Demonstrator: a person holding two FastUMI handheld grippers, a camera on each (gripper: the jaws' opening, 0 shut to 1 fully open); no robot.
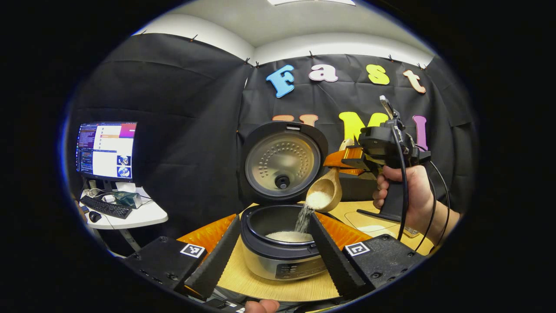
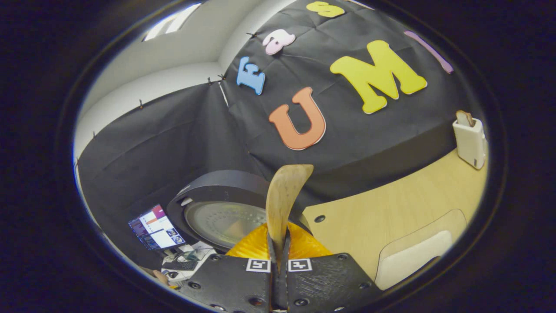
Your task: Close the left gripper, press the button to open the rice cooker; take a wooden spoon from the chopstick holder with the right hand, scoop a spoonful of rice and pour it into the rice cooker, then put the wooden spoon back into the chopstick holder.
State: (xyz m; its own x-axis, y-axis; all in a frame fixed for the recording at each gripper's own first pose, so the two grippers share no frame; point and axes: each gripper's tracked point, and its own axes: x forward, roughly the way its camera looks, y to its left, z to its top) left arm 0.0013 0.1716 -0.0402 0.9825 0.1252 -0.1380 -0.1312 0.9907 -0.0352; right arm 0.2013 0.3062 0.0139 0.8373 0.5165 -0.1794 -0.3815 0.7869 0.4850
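Spoon: my right tool (image 2: 278,256) clamps the wooden spoon (image 1: 325,188), tipped, white rice (image 1: 304,217) spilling out.
Cooker: rice cooker (image 1: 280,243) lid up, between my left tool (image 1: 271,243) fingers, spread wide, empty.

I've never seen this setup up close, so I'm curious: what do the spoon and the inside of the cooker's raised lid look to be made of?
The spoon looks like pale, unvarnished wood: matte, with faint grain along its handle in the right gripper view. The inner plate of the rice cooker's lid looks like brushed metal, a dull silvery sheen dotted with small dimples, set in a dark, probably plastic, rim.
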